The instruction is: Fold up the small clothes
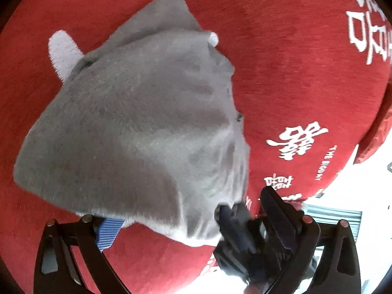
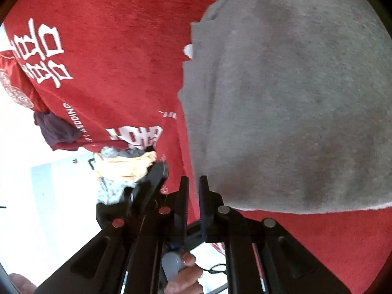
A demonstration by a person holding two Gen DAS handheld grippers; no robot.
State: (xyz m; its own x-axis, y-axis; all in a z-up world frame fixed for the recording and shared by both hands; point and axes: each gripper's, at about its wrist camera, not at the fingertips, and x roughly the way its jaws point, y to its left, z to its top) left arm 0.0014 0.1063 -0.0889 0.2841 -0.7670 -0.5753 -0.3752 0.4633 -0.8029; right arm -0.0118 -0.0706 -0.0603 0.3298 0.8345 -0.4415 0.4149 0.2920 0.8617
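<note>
A small grey garment [image 1: 137, 122] lies partly folded on a red cloth [image 1: 281, 49] with white lettering. A white trim piece [image 1: 61, 49] sticks out at its far left. My left gripper [image 1: 171, 220] stands open at the garment's near edge, which drapes over its blue-padded left finger [image 1: 107, 232]. My right gripper shows in that view [image 1: 247, 210], pinching the garment's near right corner. In the right wrist view the garment [image 2: 294, 98] fills the right side, and my right gripper [image 2: 193, 183] has its fingers nearly together beside the garment's edge.
The red cloth [image 2: 110, 49] covers a round-edged surface that drops off to a bright white floor [image 2: 36, 183]. A dark cloth [image 2: 56, 132] and a patterned bundle [image 2: 120, 166] lie past the edge. A hand [image 2: 183, 276] holds the right gripper's handle.
</note>
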